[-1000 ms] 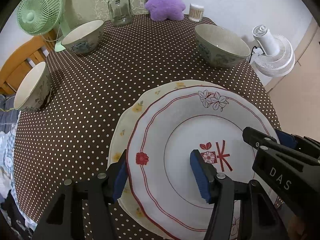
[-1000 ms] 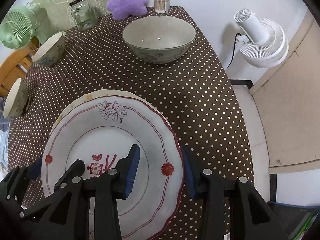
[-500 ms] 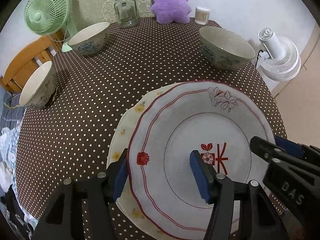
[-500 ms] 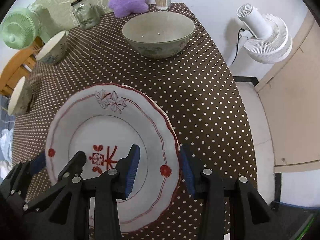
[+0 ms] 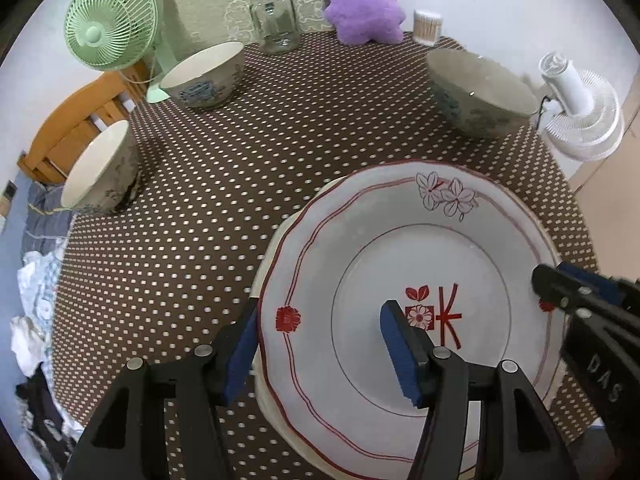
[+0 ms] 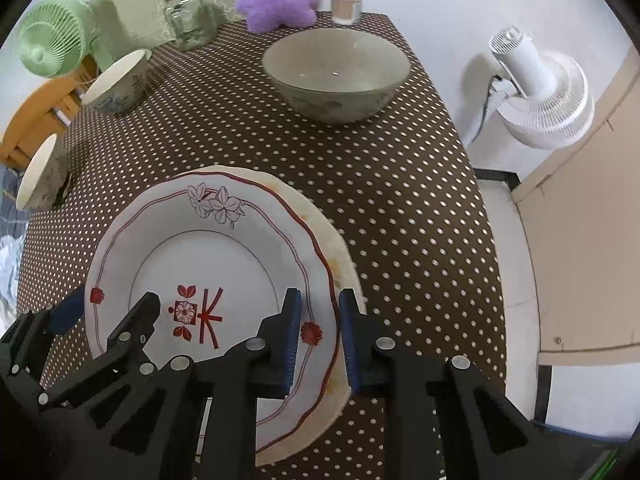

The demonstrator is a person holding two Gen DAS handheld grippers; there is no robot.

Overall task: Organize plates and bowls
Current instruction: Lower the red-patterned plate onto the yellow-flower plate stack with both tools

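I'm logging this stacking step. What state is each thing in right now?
Red-rimmed plate: on top of the cream plate.
Cream plate: underneath, on the table.
Left gripper: open, straddling the plate rim.
Right gripper: open, astride the rim.
Three bowls: upright, unstacked.
Jar: lid on.

Lower plate (image 6: 336, 256): you see only a cream sliver of it past the top plate (image 5: 400, 248); the rest is covered.
Top plate near edge: cut off by the frame bottom and your gripper bodies in both views.
Left gripper (image 5: 320, 344): its outer pad (image 5: 240, 356) sits beside the plates' rim; you cannot tell whether it touches.
Right gripper (image 6: 318, 338): its far pad (image 6: 350, 340) hides the plate edges there.
Purple plush (image 5: 362, 2): top cut off by the frame.
Small jar (image 5: 428, 26): contents too small to tell.
Cloth pile (image 5: 36, 312): blurred at the frame edge.
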